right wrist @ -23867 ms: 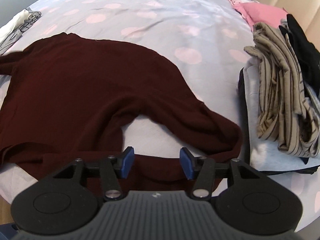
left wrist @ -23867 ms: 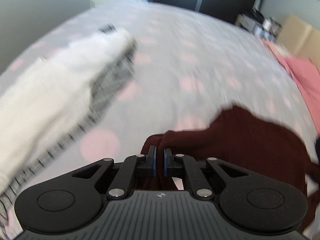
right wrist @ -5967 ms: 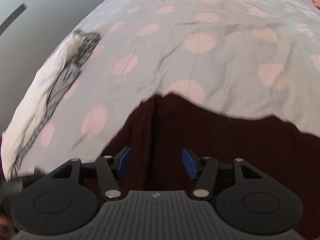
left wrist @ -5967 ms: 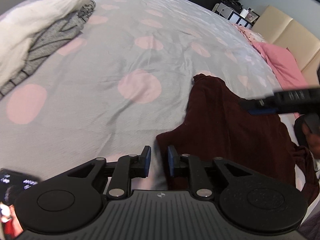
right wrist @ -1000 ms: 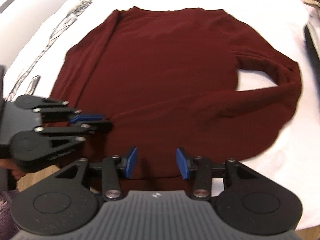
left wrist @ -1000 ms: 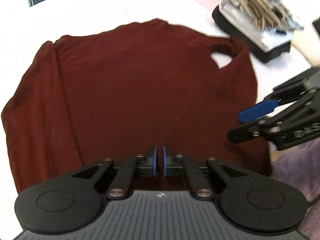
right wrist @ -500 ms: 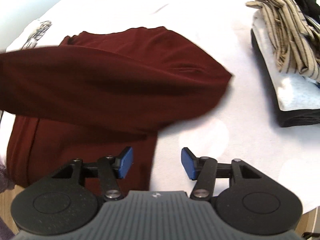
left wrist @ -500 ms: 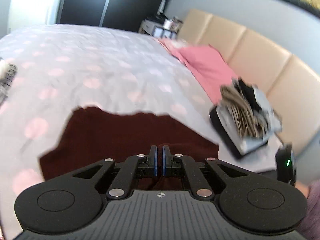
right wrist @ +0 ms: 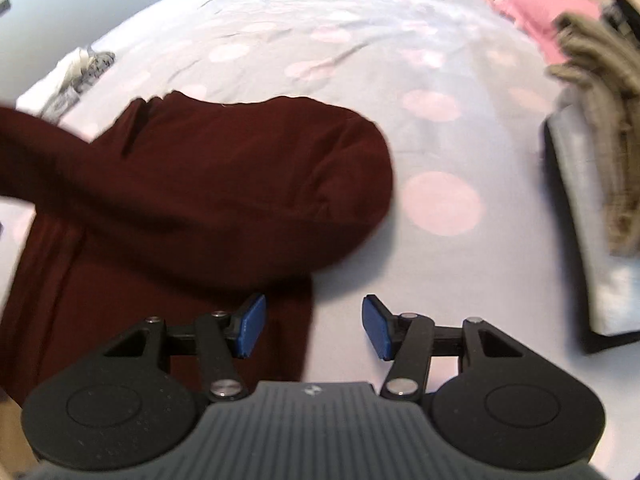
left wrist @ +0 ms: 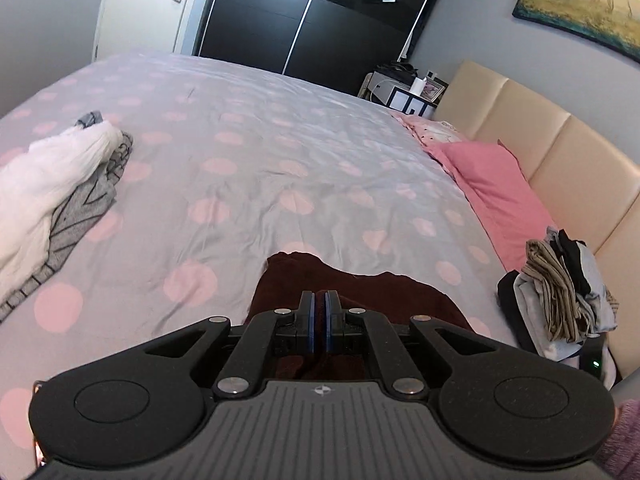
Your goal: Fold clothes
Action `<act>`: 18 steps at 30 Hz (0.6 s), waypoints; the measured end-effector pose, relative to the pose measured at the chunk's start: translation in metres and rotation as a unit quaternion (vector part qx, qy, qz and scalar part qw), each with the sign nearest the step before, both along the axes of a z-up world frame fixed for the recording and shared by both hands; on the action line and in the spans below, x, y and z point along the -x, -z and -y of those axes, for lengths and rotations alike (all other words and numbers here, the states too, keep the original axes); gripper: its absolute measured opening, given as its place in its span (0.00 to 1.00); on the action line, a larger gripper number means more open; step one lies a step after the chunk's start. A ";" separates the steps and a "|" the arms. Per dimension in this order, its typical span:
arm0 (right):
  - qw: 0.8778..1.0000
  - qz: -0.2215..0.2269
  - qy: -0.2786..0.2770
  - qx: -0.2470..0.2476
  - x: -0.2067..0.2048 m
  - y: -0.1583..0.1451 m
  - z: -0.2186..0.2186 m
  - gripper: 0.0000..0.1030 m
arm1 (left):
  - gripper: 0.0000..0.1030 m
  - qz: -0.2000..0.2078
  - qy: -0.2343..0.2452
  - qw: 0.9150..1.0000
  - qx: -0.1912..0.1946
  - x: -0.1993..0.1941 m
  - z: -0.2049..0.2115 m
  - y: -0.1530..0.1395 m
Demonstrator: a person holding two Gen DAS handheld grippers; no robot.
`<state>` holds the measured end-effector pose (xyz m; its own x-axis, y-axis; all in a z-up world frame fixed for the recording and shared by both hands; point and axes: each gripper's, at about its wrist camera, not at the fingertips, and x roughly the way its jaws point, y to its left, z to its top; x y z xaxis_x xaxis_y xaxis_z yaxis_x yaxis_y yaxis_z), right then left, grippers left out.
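A dark maroon sweater (right wrist: pixel 200 184) lies on the grey bedspread with pink dots (right wrist: pixel 360 60), part of it folded over itself. My left gripper (left wrist: pixel 319 320) is shut on a fold of the sweater (left wrist: pixel 360 288) and holds it up over the rest of the garment. In the right wrist view the lifted part runs off to the left edge. My right gripper (right wrist: pixel 313 326) is open and empty, just above the sweater's near right edge.
A white and grey pile of clothes (left wrist: pixel 52 188) lies at the bed's left. A stack of folded clothes (left wrist: pixel 560 300) sits at the right, also in the right wrist view (right wrist: pixel 596 160). Pink pillows (left wrist: pixel 492 188) and a beige headboard (left wrist: pixel 568 160) are beyond.
My left gripper has carried the sweater's edge further over the garment, so the fold covers more. My right gripper stays open and has moved slightly right.
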<state>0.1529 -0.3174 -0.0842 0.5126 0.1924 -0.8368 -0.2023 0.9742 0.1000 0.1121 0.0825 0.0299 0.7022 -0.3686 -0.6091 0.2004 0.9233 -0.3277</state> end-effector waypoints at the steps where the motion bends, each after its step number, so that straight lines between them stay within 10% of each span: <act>1: 1.000 -0.002 -0.004 0.003 -0.006 0.003 -0.004 0.55 | 0.03 0.001 0.000 1.000 0.002 0.000 -0.002 0.000; 7: 0.998 0.054 0.029 -0.012 -0.030 -0.006 -0.007 0.49 | 0.03 0.028 -0.067 0.997 0.021 -0.002 -0.027 -0.007; 18: 0.995 0.094 0.033 -0.008 -0.039 -0.026 -0.014 0.50 | 0.03 -0.062 -0.149 0.987 -0.019 -0.014 -0.066 0.036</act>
<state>0.1920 -0.3029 -0.0578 0.6716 0.1660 -0.7220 -0.1548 0.9845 0.0823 0.1257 0.1489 -0.0061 0.6949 -0.1331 -0.7067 -0.1209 0.9471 -0.2972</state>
